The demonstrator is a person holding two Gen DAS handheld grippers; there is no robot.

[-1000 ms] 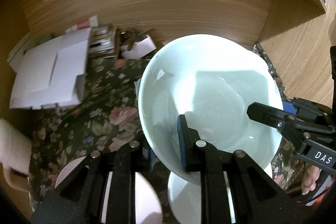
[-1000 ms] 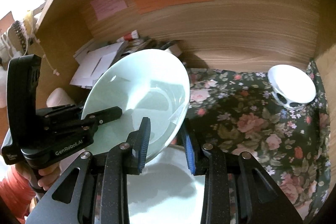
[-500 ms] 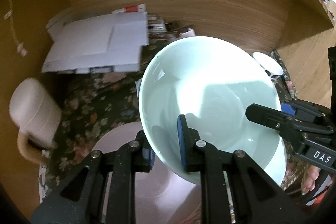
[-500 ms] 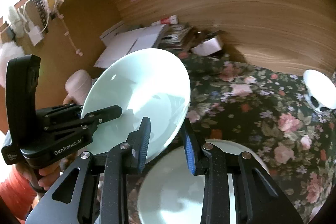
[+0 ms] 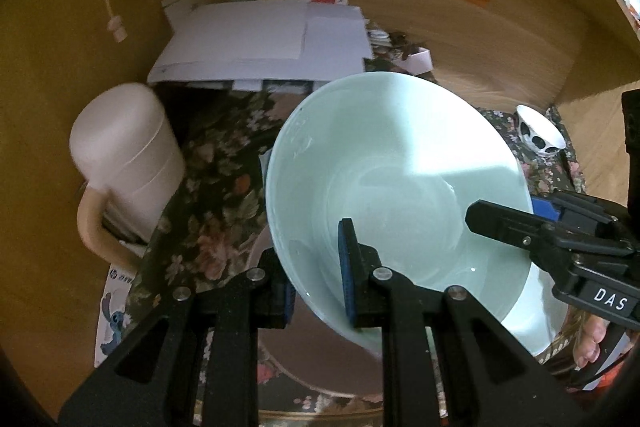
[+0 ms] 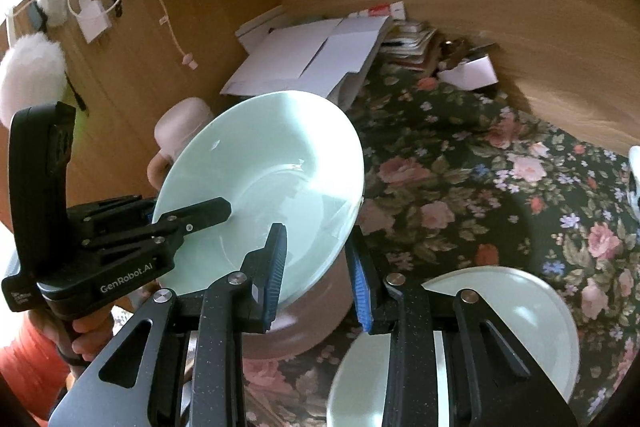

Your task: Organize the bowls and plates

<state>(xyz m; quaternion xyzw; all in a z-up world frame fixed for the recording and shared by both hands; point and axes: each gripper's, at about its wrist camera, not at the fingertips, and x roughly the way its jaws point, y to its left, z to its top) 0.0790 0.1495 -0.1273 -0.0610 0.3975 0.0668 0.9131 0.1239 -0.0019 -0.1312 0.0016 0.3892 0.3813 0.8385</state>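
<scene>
A pale green bowl [image 5: 392, 179] [image 6: 264, 163] hangs tilted above the floral table, held by both grippers. My left gripper [image 5: 316, 283] is shut on its near rim, one pad inside and one outside; in the right wrist view it [image 6: 212, 211] grips the bowl's left edge. My right gripper [image 6: 318, 275] is shut on the rim at the opposite side, and it enters the left wrist view [image 5: 480, 215] from the right. Under the bowl lies a pink plate [image 5: 320, 359] [image 6: 304, 319]. Another pale green dish [image 6: 500, 307] rests to its right.
A white lidded mug [image 5: 128, 163] stands at the left by the wooden side wall. White cardboard and papers [image 5: 272, 39] are piled at the back. A small white bowl with black spots [image 5: 540, 135] sits far right. A floral cloth [image 6: 460, 187] covers the table.
Both grippers have carried the green bowl leftward across the table. The pink plate now lies under it, the white mug has come closer, and the pale green dish has dropped behind to the right.
</scene>
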